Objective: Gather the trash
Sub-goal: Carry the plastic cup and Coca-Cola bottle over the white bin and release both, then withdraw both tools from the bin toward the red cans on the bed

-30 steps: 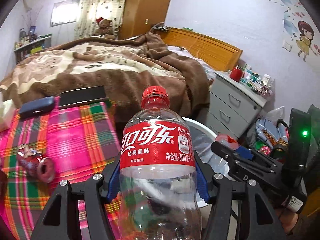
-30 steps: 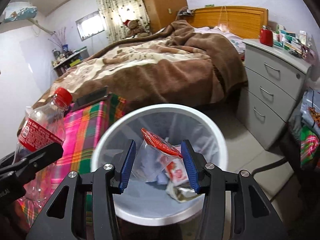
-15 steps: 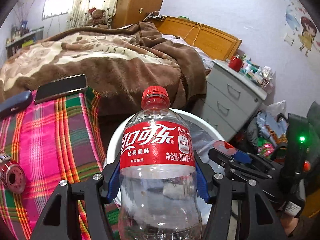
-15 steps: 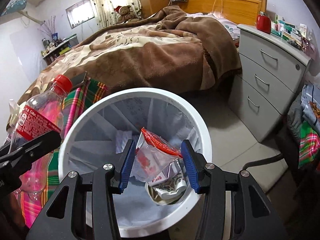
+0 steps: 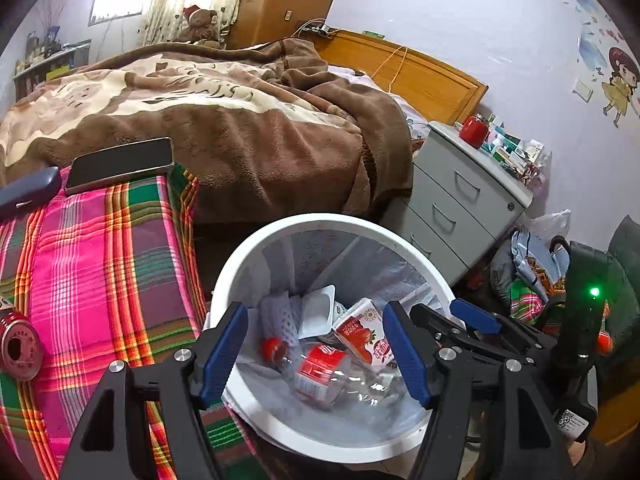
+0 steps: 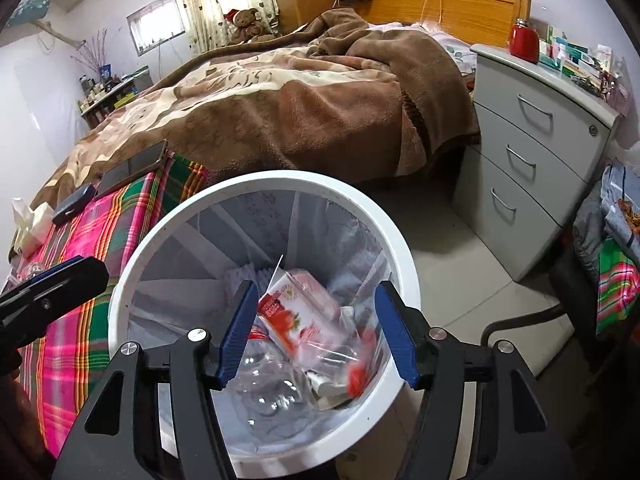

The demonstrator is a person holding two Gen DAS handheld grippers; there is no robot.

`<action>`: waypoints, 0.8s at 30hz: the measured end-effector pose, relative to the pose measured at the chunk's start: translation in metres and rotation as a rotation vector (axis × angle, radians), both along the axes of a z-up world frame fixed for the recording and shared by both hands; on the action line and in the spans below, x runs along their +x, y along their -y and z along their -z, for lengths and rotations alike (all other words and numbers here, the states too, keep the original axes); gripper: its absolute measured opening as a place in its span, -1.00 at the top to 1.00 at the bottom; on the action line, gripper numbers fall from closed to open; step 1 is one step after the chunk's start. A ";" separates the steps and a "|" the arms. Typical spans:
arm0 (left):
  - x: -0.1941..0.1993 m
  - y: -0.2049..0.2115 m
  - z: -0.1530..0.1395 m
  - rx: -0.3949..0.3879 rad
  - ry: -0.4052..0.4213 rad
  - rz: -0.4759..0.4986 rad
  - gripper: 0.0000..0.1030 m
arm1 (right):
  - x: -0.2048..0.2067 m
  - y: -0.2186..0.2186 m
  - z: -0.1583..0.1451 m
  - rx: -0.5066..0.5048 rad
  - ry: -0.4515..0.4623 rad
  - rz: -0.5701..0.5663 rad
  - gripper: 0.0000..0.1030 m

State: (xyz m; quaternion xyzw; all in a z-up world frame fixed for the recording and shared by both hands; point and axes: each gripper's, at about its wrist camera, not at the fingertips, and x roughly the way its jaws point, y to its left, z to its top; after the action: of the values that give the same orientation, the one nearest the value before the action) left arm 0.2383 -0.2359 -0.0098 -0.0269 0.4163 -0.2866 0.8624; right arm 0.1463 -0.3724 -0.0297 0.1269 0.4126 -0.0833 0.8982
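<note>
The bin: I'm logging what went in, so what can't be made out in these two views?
- Bin bottom: both views, hidden under the piled trash.
- Plastic bag: right wrist view, motion-blurred; contents unreadable.
- Bottle: left wrist view, blurred; label unreadable.
- Can on the cloth: left wrist view, cut off by the left edge.
- Bin's near rim: both views, behind the gripper frames.

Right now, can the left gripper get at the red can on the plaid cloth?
Probably yes. The left gripper is open and empty over the bin, and the can lies uncovered on the cloth beside it, nothing between.
</note>
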 end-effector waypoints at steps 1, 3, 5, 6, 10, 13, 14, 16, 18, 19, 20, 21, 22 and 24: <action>-0.002 -0.001 -0.001 0.005 0.008 -0.001 -0.35 | -0.001 0.000 -0.001 0.002 0.002 0.002 -0.21; -0.005 -0.003 -0.003 0.013 0.020 0.001 -0.35 | -0.002 -0.001 -0.002 0.007 0.006 0.002 -0.21; -0.008 -0.006 -0.004 0.015 0.020 0.001 -0.35 | -0.002 -0.003 -0.003 0.010 0.011 0.004 -0.21; -0.009 -0.007 -0.005 0.016 0.022 -0.001 -0.35 | -0.004 -0.003 -0.005 0.014 0.016 0.002 -0.21; -0.016 -0.015 -0.009 0.026 0.033 -0.014 -0.35 | -0.006 -0.007 -0.008 0.021 0.028 0.006 -0.21; -0.022 -0.022 -0.012 0.032 0.043 -0.027 -0.35 | -0.009 -0.010 -0.011 0.022 0.037 0.008 -0.21; -0.023 -0.025 -0.012 0.031 0.044 -0.029 -0.35 | -0.010 -0.012 -0.013 0.023 0.041 0.005 -0.21; -0.027 -0.031 -0.014 0.031 0.050 -0.035 -0.35 | -0.012 -0.017 -0.016 0.020 0.051 0.001 -0.21; -0.031 -0.038 -0.016 0.031 0.059 -0.046 -0.35 | -0.014 -0.022 -0.018 0.018 0.059 -0.005 -0.21; -0.034 -0.043 -0.018 0.028 0.060 -0.051 -0.35 | -0.015 -0.024 -0.019 0.019 0.062 -0.008 -0.21; -0.035 -0.046 -0.018 0.028 0.061 -0.055 -0.35 | -0.015 -0.027 -0.020 0.019 0.065 -0.010 -0.21; -0.038 -0.051 -0.020 0.029 0.064 -0.062 -0.35 | -0.016 -0.030 -0.021 0.020 0.071 -0.015 -0.21; -0.041 -0.056 -0.021 0.034 0.072 -0.069 -0.35 | -0.016 -0.032 -0.021 0.021 0.074 -0.019 -0.21; -0.045 -0.062 -0.023 0.039 0.083 -0.077 -0.35 | -0.017 -0.038 -0.022 0.022 0.078 -0.028 -0.21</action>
State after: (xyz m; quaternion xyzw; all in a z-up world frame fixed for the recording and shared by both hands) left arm 0.1931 -0.1743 0.0134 -0.0141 0.3844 -0.2458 0.8897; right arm 0.1296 -0.3347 -0.0080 0.1341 0.3799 -0.0612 0.9132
